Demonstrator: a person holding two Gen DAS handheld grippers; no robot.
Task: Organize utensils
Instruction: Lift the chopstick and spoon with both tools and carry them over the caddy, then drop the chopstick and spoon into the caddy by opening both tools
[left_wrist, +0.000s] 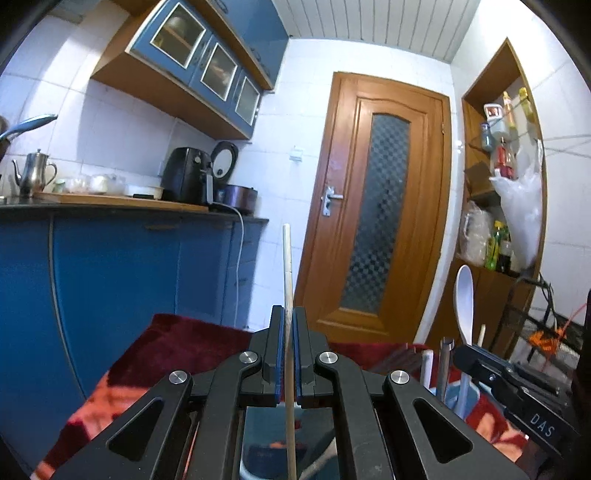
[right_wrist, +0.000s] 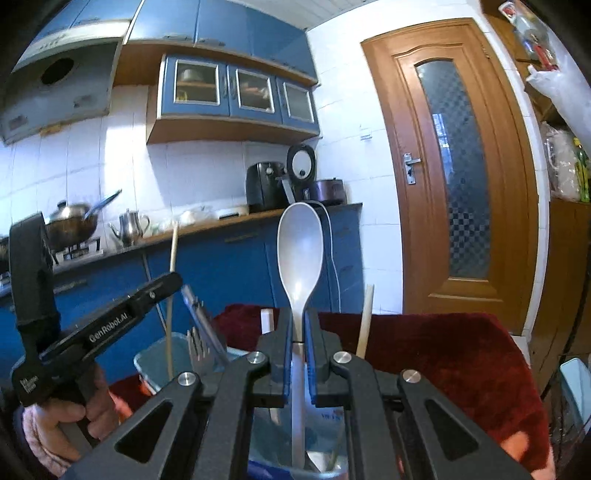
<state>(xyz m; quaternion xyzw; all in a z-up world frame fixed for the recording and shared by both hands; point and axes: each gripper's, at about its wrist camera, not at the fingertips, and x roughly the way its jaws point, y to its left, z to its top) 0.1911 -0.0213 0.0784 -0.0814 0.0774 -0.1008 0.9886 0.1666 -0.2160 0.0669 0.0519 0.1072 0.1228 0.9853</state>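
The left tool (left_wrist: 288, 350) pinches an upright wooden stick (left_wrist: 287, 266); the right tool (right_wrist: 298, 343) pinches a white spoon (right_wrist: 300, 243) upright over a container (right_wrist: 325, 454) just below it.

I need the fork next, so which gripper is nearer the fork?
Left, probably. The left gripper, shut on a chopstick, hangs just above the fork; the right gripper clamps the white spoon beside it.

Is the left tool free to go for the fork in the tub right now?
Probably not: the left tool is shut on a wooden stick. The fork stands unblocked in the tub.
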